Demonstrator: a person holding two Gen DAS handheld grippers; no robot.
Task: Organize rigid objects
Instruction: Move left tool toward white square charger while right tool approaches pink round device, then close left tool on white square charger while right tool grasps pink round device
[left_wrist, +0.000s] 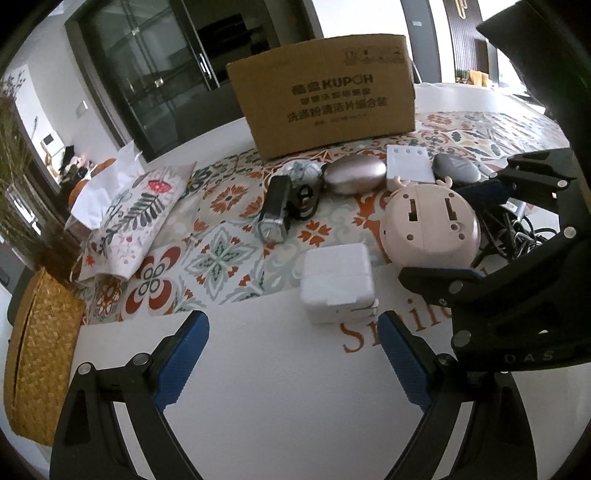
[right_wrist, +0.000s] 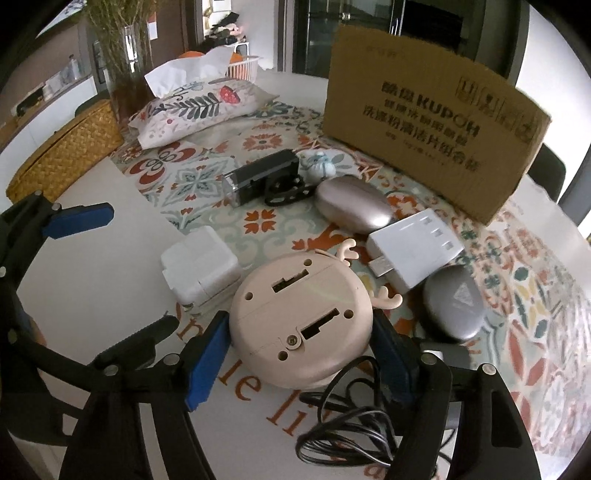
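We straddle the pink round gadget (right_wrist: 301, 325) with the right gripper (right_wrist: 301, 363), fingers spread.
Hard, smooth, light plastic: grip the rim. Left gripper (left_wrist: 293, 363) spread, empty.

Left hand-held gripper (left_wrist: 293, 363) gapes; right hand-held gripper (right_wrist: 301, 363) likewise spread.

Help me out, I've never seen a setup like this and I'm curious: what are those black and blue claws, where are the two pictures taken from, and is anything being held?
The claws are two handheld grippers, each with a fisheye camera looking along its fingers. One picture is from the left gripper, open over bare table. The other is from the right gripper, whose blue fingers flank the pink round gadget; whether they grip it is unclear. Nearby lie a white charger, a cardboard box and tangled black cables.
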